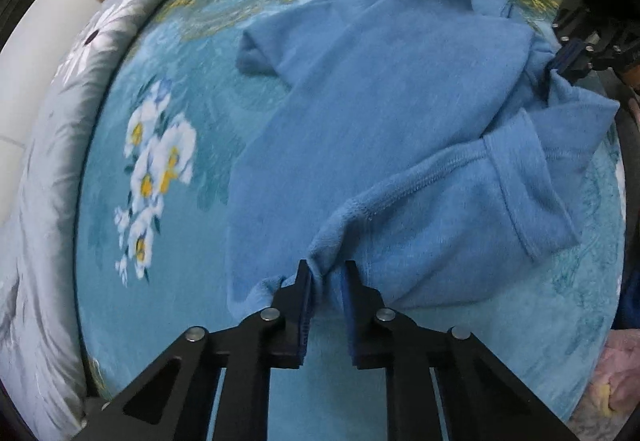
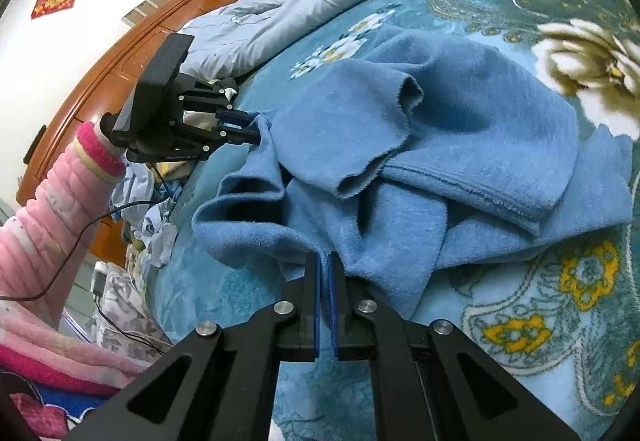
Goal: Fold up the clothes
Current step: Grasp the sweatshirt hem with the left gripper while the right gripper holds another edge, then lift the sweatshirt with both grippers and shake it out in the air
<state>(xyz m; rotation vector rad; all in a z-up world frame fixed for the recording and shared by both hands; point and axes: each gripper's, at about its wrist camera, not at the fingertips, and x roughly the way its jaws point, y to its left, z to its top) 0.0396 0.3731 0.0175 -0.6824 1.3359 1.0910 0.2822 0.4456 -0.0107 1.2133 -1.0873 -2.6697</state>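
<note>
Blue fleece garment (image 1: 384,129) lies crumpled mid-bed on the teal flowered blanket (image 1: 160,313), one fold lapped over the body, a sleeve end trailing toward the grey quilt (image 1: 52,145) along the far edge.

My left gripper (image 1: 325,273): jaws part open, a pinch of hem bunched between the pads. From the right wrist view it seems to grip a corner, but I cannot tell how firmly.

My right gripper (image 2: 324,265): jaws nearly closed on a thin edge of the fleece near the bed's near edge.

Risks as I judge them:
- Left pinch is shallow; lifting could let the corner slide out.
- Right may hold only one layer, so the fold would drag uneven.
- Lapped sleeve could stay trapped inside.
- Plush blanket may cling and pull the garment askew.
</note>
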